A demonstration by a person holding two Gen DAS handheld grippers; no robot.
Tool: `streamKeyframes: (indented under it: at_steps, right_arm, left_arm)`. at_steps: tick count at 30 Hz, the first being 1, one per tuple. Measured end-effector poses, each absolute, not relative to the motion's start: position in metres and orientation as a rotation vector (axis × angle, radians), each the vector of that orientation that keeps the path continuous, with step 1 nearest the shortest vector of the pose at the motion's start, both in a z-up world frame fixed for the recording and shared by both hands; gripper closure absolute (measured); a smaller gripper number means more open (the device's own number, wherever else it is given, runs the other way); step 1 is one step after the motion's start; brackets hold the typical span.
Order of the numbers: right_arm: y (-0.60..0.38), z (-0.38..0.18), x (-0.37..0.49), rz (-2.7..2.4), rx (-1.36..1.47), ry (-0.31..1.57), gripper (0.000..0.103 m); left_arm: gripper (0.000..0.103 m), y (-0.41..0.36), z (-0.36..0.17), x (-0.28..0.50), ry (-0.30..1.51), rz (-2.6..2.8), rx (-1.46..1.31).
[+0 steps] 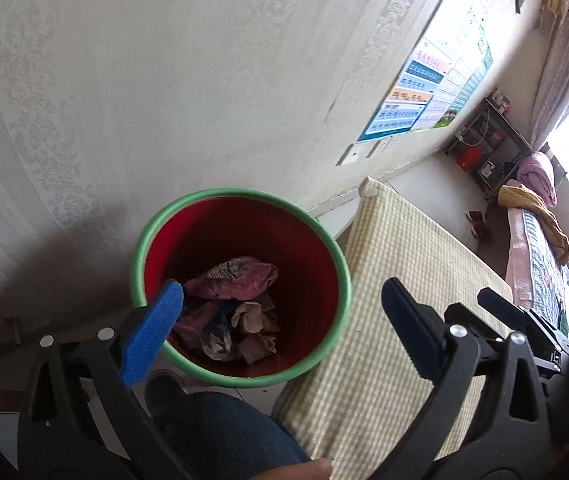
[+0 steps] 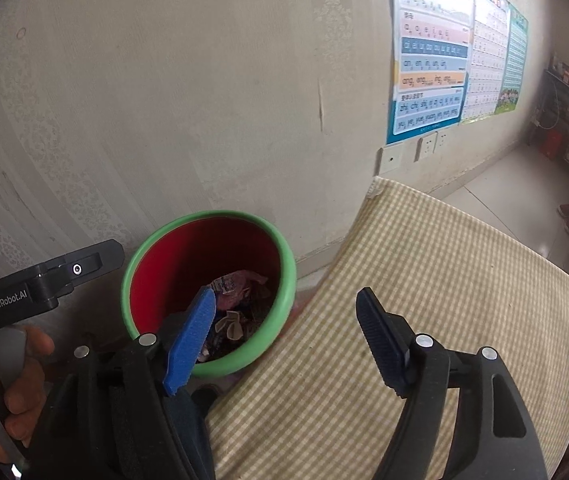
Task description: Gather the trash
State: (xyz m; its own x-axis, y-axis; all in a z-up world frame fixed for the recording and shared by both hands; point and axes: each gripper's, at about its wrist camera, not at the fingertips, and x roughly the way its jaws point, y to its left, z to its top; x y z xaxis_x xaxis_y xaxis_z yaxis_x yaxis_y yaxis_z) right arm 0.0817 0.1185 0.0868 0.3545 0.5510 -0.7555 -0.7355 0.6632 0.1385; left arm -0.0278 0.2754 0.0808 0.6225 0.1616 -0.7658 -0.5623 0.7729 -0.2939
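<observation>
A red bin with a green rim [image 1: 240, 194] stands on the floor against the wall, left of the table; it also shows in the right wrist view [image 2: 288, 276]. Crumpled wrappers and paper [image 1: 232, 280] lie at its bottom, also seen in the right wrist view [image 2: 236, 286]. My left gripper [image 1: 280, 320] is open and empty, hovering above the bin's right edge. My right gripper [image 2: 284, 328] is open and empty, above the gap between the bin and the table.
A table with a yellow checked cloth [image 1: 396, 264] [image 2: 444, 280] stands right of the bin. The papered wall [image 1: 164, 80] is behind, with posters [image 2: 432, 60] and sockets [image 2: 424, 148]. A leg in jeans [image 1: 224, 436] is below. A shelf [image 1: 484, 144] and bed [image 1: 536, 240] are far right.
</observation>
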Motion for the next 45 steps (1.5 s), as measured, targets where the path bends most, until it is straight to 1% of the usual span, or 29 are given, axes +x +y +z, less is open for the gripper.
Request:
streamKeyframes:
  at_steps: [7,15,19,21,23,25,31,40,45]
  right_arm:
    - [0.027,0.098,0.089,0.684,-0.152,0.837,0.031]
    - [-0.075,0.099,0.080,0.464,-0.094,0.772,0.021]
    - [-0.113,0.093,0.068,0.380,-0.089,0.748,0.018]
    - [-0.129,0.088,0.061,0.347,-0.077,0.745,0.012]
    - [-0.143,0.083,0.053,0.317,-0.065,0.736,0.009]
    - [-0.152,0.078,0.047,0.300,-0.058,0.728,0.007]
    - [-0.166,0.067,0.033,0.274,-0.068,0.698,0.007]
    - [-0.175,0.043,0.029,0.220,-0.059,0.698,0.007]
    - [-0.169,0.036,0.027,0.225,-0.072,0.706,0.007]
  left_arm:
    - [0.006,0.201,0.090,-0.001,0.794,0.315,-0.485]
    - [0.006,0.121,0.091,0.016,0.776,0.201,-0.349]
    - [0.006,0.088,0.091,0.018,0.772,0.142,-0.285]
    - [0.006,0.075,0.090,0.019,0.778,0.116,-0.260]
    - [0.006,0.063,0.087,0.018,0.793,0.101,-0.230]
    - [0.006,0.052,0.082,0.018,0.799,0.092,-0.205]
    - [0.006,0.031,0.062,0.006,0.781,0.080,-0.161]
    - [0.005,0.022,0.031,-0.010,0.748,0.065,-0.130]
    - [0.005,0.025,0.021,-0.006,0.751,0.074,-0.133]
